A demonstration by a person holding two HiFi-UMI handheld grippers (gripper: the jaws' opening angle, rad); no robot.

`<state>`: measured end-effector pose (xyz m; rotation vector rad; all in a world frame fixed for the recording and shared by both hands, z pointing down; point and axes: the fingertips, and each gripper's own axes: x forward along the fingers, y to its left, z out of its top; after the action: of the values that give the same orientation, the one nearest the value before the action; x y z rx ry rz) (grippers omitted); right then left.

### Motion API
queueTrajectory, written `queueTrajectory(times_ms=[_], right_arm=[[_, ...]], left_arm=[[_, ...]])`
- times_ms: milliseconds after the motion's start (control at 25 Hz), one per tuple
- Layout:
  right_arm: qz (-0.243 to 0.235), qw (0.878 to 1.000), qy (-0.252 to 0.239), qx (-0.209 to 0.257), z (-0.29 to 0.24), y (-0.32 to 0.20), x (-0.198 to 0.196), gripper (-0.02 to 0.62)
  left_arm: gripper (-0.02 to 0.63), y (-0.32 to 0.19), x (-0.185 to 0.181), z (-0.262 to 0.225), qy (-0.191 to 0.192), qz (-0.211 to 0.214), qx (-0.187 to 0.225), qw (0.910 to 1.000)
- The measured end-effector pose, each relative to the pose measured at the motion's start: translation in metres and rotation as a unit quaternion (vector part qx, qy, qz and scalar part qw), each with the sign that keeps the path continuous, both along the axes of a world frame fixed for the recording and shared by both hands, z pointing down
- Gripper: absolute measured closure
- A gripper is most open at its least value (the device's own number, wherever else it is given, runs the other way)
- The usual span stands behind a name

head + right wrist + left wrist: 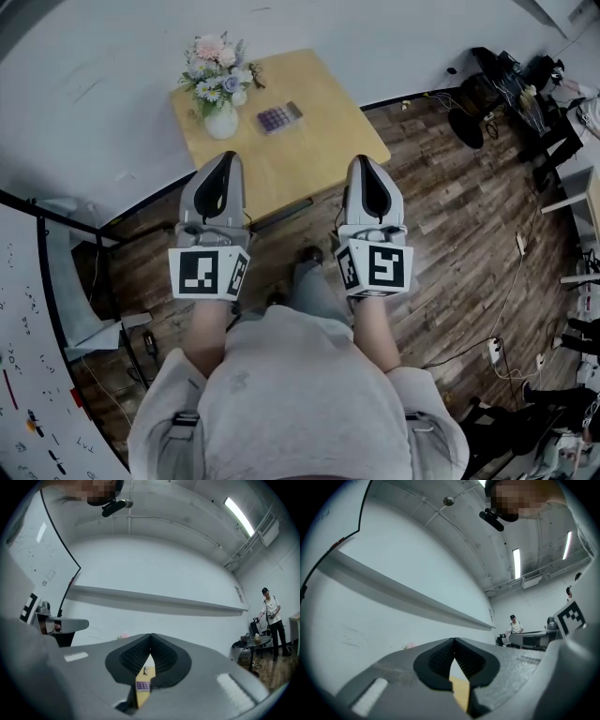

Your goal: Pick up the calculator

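Observation:
The calculator (279,117), small with purple keys, lies flat on the square wooden table (319,103), right of the middle. It also shows as a tiny purple patch (143,686) through the gap below the right jaws. My left gripper (228,157) hangs over the table's near edge, shut and empty. My right gripper (362,161) is level with it at the table's near right corner, also shut with nothing in it. Both are well short of the calculator. In the left gripper view, the left gripper (454,640) has its jaws together and only a strip of table (460,693) shows below them.
A white vase of flowers (217,84) stands on the table left of the calculator. A whiteboard (23,375) leans at the left. Cables and dark gear (506,89) lie on the wooden floor to the right. A person (272,616) stands far off by the right wall.

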<state>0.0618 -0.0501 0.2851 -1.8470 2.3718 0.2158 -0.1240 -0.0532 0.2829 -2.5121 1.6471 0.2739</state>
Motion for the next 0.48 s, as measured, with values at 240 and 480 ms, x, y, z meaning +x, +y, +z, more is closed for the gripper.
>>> queueTrajectory(times_ms=[240,480], right_arm=[[-0.007,1.000,0.002,0.001,0.002,-0.022,0.000,0.595],[-0.019,1.000,0.002,0.005,-0.003,-0.057,0.004,0.594]], left_arm=[[0.600,-0.020,0.001,0.001,-0.002,-0.006,0.000,1.0000],[0.601,-0.051,0.007,-0.002,-0.006,-0.015,0.003,0.9999]])
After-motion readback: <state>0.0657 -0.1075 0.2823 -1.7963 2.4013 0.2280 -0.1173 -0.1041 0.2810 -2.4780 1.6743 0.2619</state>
